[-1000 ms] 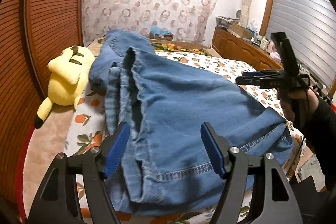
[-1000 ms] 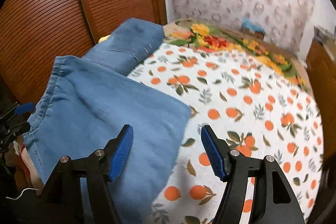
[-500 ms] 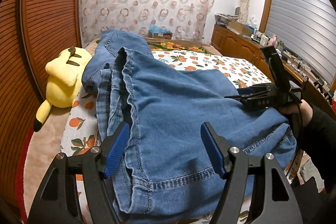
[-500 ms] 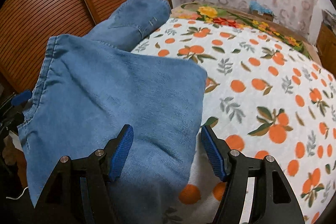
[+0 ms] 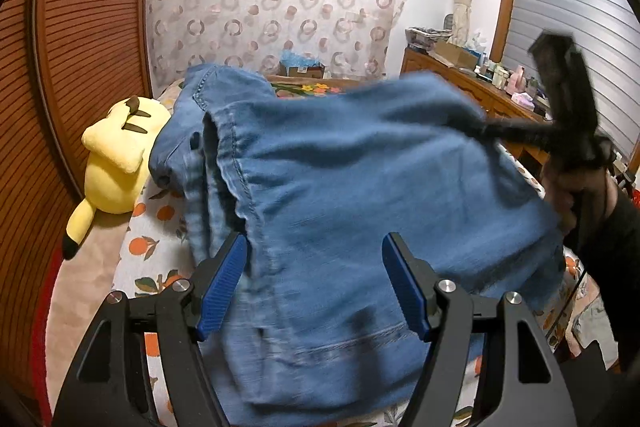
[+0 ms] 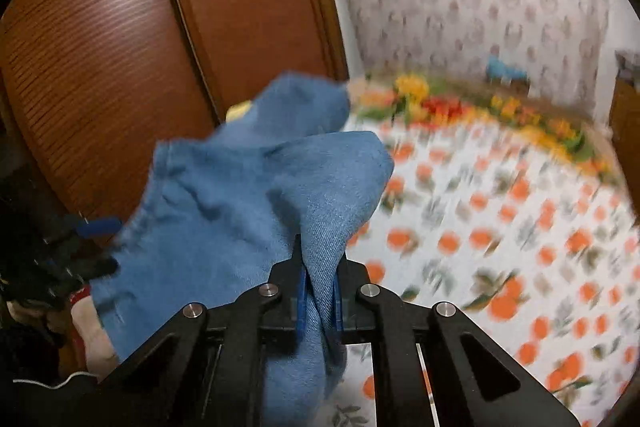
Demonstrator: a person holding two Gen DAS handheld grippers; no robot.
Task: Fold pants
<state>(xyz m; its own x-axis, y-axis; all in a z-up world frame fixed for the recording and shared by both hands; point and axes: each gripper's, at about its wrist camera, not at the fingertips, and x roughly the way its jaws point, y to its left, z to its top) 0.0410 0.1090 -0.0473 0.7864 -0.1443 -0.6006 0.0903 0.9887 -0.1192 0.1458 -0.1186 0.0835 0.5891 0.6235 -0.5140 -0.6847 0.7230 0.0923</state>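
Observation:
The blue denim pants (image 5: pixel 360 195) lie folded in layers on the bed, with the hem toward me. My left gripper (image 5: pixel 316 287) is open and empty, its blue pads just above the near part of the pants. My right gripper (image 6: pixel 320 291) is shut on a fold of the pants (image 6: pixel 320 219) at their right edge and lifts it, so the cloth rises in a peak. In the left wrist view the right gripper (image 5: pixel 480 129) shows blurred at the raised right edge.
A yellow plush toy (image 5: pixel 116 155) lies left of the pants by the wooden sliding door (image 5: pixel 80 47). The bed sheet (image 6: pixel 500 227) has an orange fruit print. A wooden dresser (image 5: pixel 472 87) with clutter stands at the right.
My right gripper has closed on the right edge of the pants and raised it. The left gripper has stayed open over the near hem.

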